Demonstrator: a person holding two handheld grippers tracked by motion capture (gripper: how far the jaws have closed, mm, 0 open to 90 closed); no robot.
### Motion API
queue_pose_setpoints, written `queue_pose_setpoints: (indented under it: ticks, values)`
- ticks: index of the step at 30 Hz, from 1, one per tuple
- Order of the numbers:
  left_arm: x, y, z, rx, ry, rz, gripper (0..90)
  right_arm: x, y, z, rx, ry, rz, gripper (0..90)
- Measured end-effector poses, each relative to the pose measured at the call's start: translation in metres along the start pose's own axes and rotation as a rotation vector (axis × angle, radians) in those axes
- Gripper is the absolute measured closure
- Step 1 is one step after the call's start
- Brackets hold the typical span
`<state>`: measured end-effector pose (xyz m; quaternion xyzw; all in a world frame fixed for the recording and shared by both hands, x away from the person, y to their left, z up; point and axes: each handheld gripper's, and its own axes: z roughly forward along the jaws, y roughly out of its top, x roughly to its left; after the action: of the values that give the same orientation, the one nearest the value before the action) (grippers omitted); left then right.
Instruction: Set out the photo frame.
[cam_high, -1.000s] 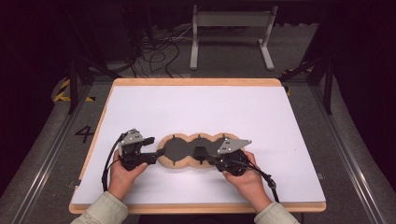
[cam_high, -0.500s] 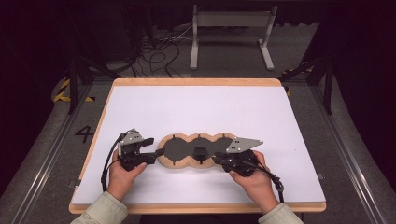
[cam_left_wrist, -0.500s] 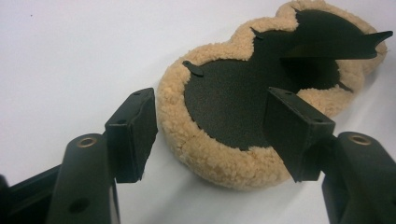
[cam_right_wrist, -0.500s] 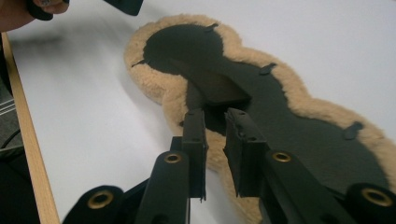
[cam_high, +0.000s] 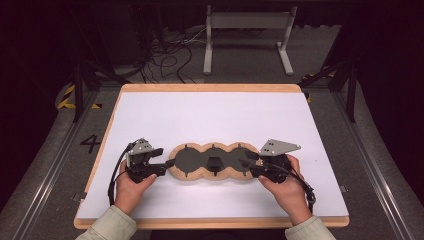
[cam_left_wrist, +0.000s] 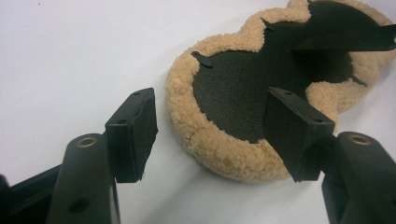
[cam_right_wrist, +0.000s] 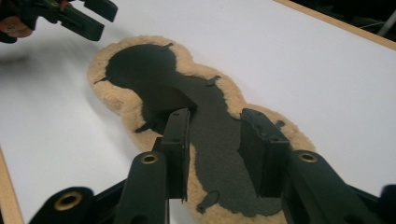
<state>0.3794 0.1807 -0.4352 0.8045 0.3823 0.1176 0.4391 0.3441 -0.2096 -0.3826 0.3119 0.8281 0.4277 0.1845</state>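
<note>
Your left gripper (cam_high: 167, 166) sits at the left end of the fleece pad (cam_high: 212, 161), jaws spread wide with that end's woolly rim between them; the left gripper view shows neither pad pressing on it. The three-lobed pad, tan fleece around a black centre, lies flat on the white table (cam_high: 210, 117), near its front edge, between your two hands. At its right end your right gripper (cam_high: 246, 165) has just been opening its jaws, which stand parted above the black centre, gripping nothing.
</note>
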Motion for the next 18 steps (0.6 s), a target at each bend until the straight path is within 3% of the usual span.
queue_pose_setpoints:
  ticks: [6,9,13,16,18]
  values:
    - [0.0,-0.001,0.003,0.026,-0.004,0.0,33.9,-0.017,-0.008,0.0,0.013,-0.015,0.109,56.7]
    - [0.0,-0.001,0.006,0.048,-0.01,-0.003,33.0,-0.024,-0.012,-0.001,0.005,-0.044,0.124,52.5]
    - [0.001,-0.002,0.008,0.066,-0.014,-0.012,31.9,-0.031,-0.014,-0.001,0.031,-0.035,0.153,47.9]
    - [0.002,-0.002,0.011,0.089,-0.016,-0.028,31.0,-0.035,-0.017,0.0,0.075,-0.027,0.188,39.1]
    - [0.003,-0.003,0.013,0.115,-0.006,-0.029,31.7,-0.042,-0.022,0.006,0.152,-0.023,0.245,33.8]
